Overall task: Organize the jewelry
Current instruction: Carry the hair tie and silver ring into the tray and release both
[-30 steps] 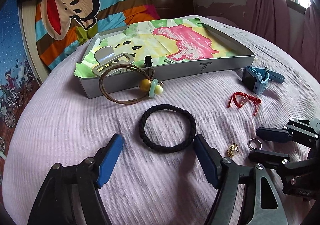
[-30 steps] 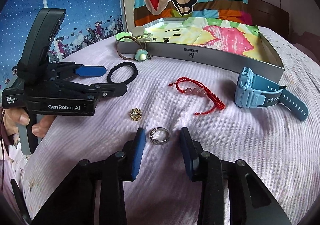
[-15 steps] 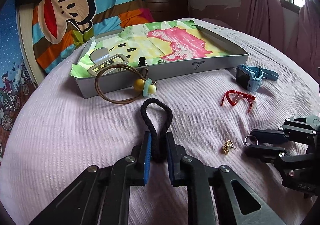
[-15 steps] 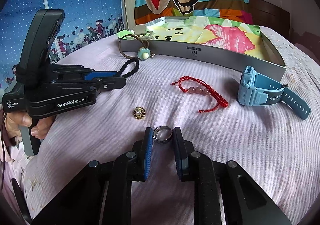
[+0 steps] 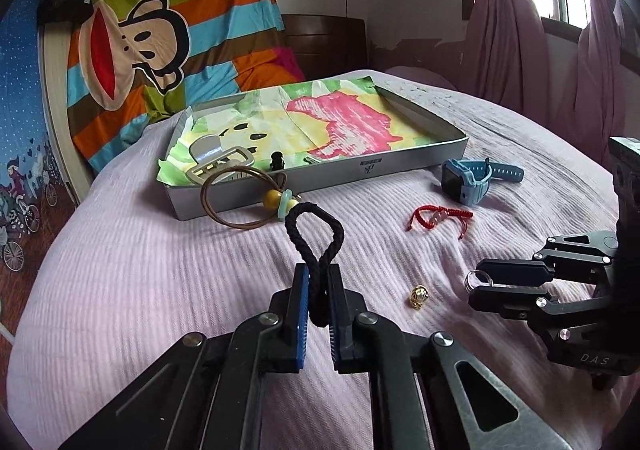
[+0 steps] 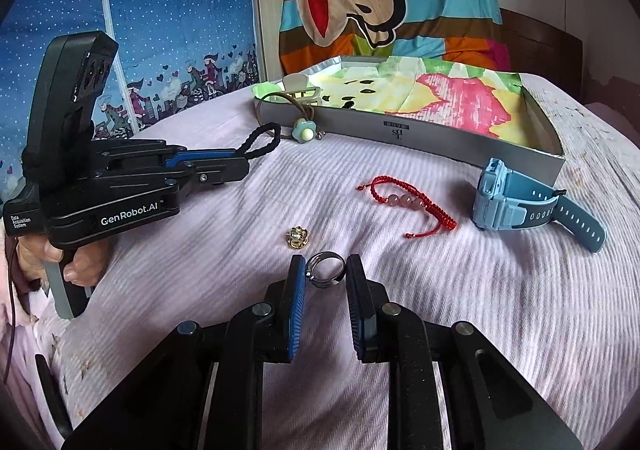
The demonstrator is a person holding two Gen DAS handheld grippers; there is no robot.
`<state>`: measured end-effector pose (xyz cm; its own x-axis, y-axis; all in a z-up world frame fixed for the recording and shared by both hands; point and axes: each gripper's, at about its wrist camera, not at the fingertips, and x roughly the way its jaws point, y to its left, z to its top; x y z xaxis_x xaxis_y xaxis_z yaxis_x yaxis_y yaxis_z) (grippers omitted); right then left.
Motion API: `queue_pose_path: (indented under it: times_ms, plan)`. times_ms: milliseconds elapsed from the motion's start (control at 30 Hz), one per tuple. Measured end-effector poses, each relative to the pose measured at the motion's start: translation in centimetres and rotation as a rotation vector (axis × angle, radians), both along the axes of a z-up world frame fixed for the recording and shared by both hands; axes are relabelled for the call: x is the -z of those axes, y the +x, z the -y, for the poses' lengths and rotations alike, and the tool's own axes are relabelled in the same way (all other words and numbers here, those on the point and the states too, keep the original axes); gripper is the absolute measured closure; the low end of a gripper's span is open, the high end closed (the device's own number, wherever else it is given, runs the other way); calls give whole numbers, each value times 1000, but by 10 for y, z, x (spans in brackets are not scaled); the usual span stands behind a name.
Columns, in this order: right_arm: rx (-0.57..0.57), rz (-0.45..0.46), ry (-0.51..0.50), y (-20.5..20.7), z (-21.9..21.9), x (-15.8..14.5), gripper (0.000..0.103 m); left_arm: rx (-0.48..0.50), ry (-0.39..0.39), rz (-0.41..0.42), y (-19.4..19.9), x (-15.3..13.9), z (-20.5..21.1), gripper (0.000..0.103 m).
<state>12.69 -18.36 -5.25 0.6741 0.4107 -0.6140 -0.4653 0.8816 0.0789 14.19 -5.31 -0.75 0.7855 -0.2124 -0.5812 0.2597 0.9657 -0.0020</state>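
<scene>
My left gripper [image 5: 318, 284] is shut on a black braided hair tie [image 5: 316, 238], squeezed into a loop and lifted off the pink bedspread; it also shows in the right wrist view [image 6: 262, 138]. My right gripper [image 6: 325, 270] is shut on a silver ring [image 6: 325, 275], pinched between its blue pads; the ring also shows in the left wrist view [image 5: 476, 280]. A grey tray [image 5: 400, 164] lined with colourful paper lies beyond, holding a beige hair clip [image 5: 218, 166].
On the bedspread lie a gold charm [image 6: 298, 238], a red bead bracelet [image 6: 404, 204], a blue watch [image 6: 516, 202] and a brown elastic with a flower bead [image 6: 302, 132] against the tray's front wall. A small black clip [image 5: 277, 160] stands in the tray.
Both grippers closed: the left on the black hair tie, the right on the silver ring. Both then lifted slightly, the hair tie rising off the bedspread.
</scene>
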Motion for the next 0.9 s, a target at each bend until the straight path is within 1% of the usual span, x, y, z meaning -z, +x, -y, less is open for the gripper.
queue_pose_path:
  times_ms: [133, 267, 400, 500, 700, 800, 900]
  plan:
    - [14, 26, 33, 5, 5, -11, 85, -7, -16, 23, 5, -15, 2, 95]
    - [42, 57, 72, 18, 10, -27, 85, -14, -41, 43, 21, -36, 7, 95]
    - [83, 99, 76, 39, 16, -43, 85, -34, -63, 50, 43, -53, 13, 95]
    - [126, 120, 87, 59, 22, -54, 85, -60, -82, 40, 64, -60, 16, 95]
    - [199, 120, 119, 100, 30, -71, 85, -132, -110, -10, 102, -61, 18, 95]
    - [226, 107, 109, 121, 29, -72, 85, -146, -120, -46, 122, -56, 18, 95]
    - [246, 82, 93, 140, 28, -67, 85, -152, -125, -106, 141, -47, 19, 95]
